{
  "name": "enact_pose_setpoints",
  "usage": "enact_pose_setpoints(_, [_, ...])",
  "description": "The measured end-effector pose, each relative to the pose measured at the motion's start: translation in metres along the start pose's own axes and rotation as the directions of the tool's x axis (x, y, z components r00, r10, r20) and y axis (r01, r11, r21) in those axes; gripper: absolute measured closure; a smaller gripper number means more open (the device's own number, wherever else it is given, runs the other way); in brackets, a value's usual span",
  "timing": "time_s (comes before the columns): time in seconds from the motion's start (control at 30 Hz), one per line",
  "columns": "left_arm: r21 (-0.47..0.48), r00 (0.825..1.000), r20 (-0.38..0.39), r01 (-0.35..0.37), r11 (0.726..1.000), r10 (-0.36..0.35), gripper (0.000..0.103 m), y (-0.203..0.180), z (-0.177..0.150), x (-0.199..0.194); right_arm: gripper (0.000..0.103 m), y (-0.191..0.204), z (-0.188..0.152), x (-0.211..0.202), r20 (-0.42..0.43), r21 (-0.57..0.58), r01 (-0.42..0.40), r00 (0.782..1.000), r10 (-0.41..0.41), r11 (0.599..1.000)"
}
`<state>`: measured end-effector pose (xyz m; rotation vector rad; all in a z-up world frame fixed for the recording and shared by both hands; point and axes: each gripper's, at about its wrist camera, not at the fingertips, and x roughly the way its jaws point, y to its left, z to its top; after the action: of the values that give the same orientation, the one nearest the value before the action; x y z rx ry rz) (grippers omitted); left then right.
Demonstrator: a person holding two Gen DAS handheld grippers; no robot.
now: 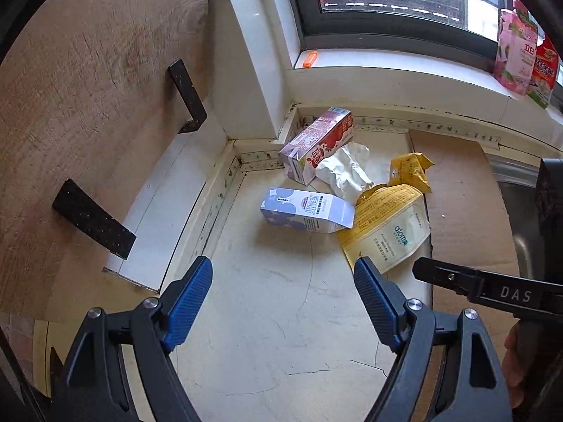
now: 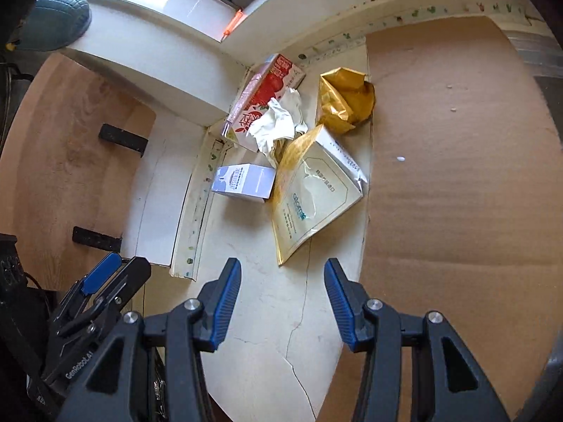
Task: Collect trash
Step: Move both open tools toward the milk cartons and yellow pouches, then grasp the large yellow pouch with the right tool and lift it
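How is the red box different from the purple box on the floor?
The red carton shows strawberries and leans in the corner against the wall; the purple carton has pale blue-purple blobs and lies out on the open floor. Crumpled white paper rests against the red carton, while the purple carton touches the big yellow pouch. Both are small drink cartons on their sides.

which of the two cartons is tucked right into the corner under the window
The red strawberry carton, lying against the wall corner beside the crumpled white paper. The blue-and-white carton lies further out on the floor, closer to the tongs.
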<state>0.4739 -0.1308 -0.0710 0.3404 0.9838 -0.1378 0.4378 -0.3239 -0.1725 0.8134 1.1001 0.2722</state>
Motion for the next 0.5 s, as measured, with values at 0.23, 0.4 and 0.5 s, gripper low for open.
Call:
enact_pose_setpoints(0.23, [-0.026, 1.0, -0.025, -0.01, 1.0, 0.009, 0.022, 0.013, -0.003, 0.013, 0.054, -0.009, 0.011, 0.034, -0.012, 0.05, -0.007, 1.0, 0.008, 0.999])
enact_pose_setpoints(0.4, [-0.011, 1.0, -0.027, -0.008, 1.0, 0.008, 0.022, 0.013, 0.001, 0.02, 0.054, -0.016, 0.017, 0.044, 0.019, 0.07, -0.009, 1.0, 0.008, 0.998])
enact_pose_setpoints(0.5, [0.027, 0.999, -0.029, -0.016, 1.0, 0.016, 0.022, 0.011, 0.005, 0.027, 0.054, -0.017, 0.022, 0.046, 0.055, 0.071, -0.011, 0.998, 0.007, 0.997])
